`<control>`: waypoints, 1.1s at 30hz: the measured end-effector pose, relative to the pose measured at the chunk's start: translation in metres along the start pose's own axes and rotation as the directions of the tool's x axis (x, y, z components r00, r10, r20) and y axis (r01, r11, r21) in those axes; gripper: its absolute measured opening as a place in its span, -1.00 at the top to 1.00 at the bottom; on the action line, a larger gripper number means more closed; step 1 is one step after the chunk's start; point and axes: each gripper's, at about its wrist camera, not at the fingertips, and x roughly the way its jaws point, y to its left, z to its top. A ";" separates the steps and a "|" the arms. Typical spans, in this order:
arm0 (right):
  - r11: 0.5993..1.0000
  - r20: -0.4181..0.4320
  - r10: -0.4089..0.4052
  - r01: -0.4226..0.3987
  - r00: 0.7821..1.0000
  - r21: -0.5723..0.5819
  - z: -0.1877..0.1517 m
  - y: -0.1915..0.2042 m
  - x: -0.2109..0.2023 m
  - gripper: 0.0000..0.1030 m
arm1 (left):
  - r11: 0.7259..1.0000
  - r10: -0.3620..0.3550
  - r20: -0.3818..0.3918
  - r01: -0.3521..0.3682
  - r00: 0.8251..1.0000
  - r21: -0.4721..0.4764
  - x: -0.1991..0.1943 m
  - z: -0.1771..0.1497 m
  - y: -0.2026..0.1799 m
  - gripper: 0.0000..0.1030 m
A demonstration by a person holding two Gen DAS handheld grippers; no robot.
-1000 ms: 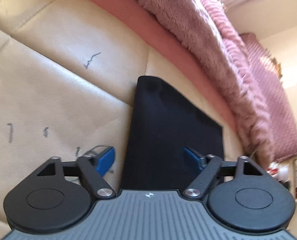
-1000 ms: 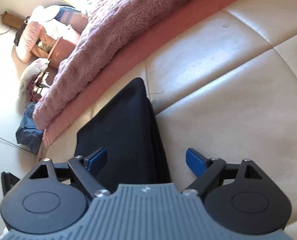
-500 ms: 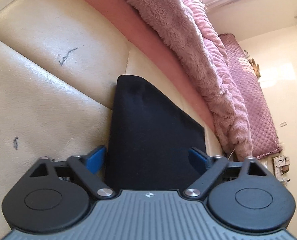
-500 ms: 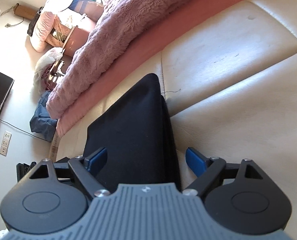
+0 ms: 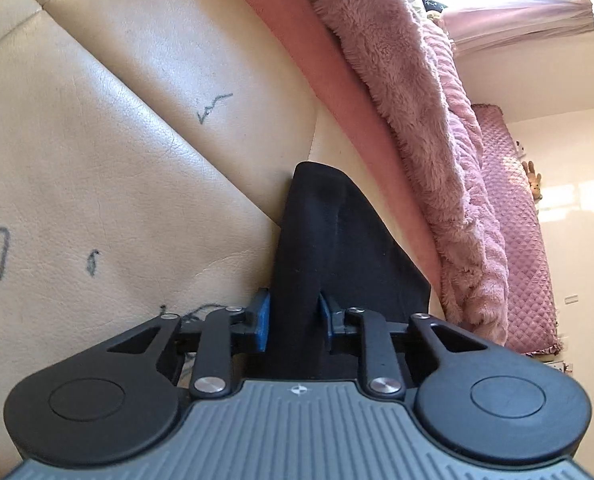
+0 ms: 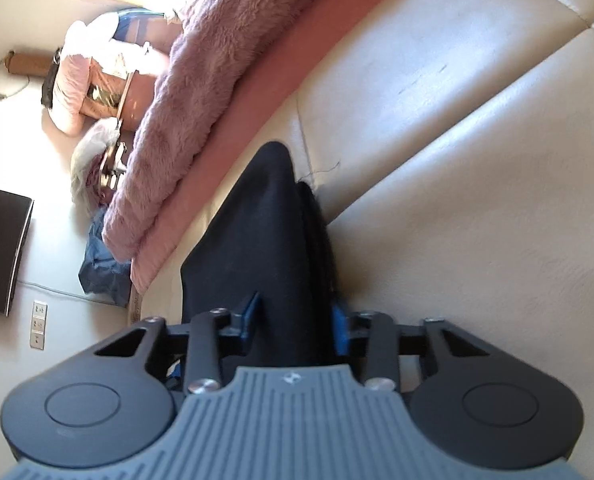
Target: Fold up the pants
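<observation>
The black pants lie folded on a cream leather sofa seat, reaching away toward the sofa's pink edge. My left gripper is shut on the near edge of the pants, the cloth pinched between its blue pads. In the right wrist view the same pants run forward from my right gripper, which is shut on their near edge with blue pads on both sides. The gripped fabric stands up in a ridge at each gripper.
A fluffy pink blanket drapes along the far edge of the sofa and also shows in the right wrist view. Pen marks dot the leather. On the floor are a black screen, blue cloth and a cluttered pile.
Both grippers were open over the pants; both have now closed on the near edge of the cloth, which has bunched into a ridge between the pads.
</observation>
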 end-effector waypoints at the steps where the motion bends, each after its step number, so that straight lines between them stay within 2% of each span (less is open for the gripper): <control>1: 1.000 0.001 -0.013 0.013 1.000 -0.009 0.000 0.002 0.000 0.51 | 1.000 0.012 0.004 -0.012 1.000 0.012 0.000 0.000 -0.003 0.55; 4: 0.999 0.011 -0.034 0.034 0.999 -0.038 -0.001 0.012 -0.003 0.60 | 0.997 0.052 0.011 -0.053 0.999 0.061 -0.004 -0.001 -0.014 0.61; 7: 0.996 0.020 -0.058 0.059 0.998 -0.067 -0.004 0.023 -0.005 0.64 | 0.995 0.054 0.026 -0.056 0.998 0.080 -0.012 -0.001 -0.021 0.64; 16: 0.992 0.021 -0.043 0.045 0.999 -0.117 -0.018 0.066 0.001 0.69 | 0.988 0.079 0.059 -0.086 0.995 0.130 -0.045 0.017 -0.032 0.65; 22: 0.992 0.006 0.004 -0.004 1.000 -0.129 -0.020 0.101 0.027 0.69 | 0.984 0.085 0.092 -0.098 0.992 0.150 -0.082 0.059 -0.027 0.65; 29: 0.990 -0.011 0.051 -0.052 0.999 -0.129 -0.014 0.146 0.084 0.69 | 0.973 0.124 0.120 -0.145 0.985 0.180 -0.108 0.117 -0.018 0.66; 33: 0.990 -0.032 0.054 -0.058 0.998 -0.127 -0.010 0.166 0.123 0.69 | 0.967 0.156 0.124 -0.177 0.980 0.183 -0.111 0.139 -0.004 0.66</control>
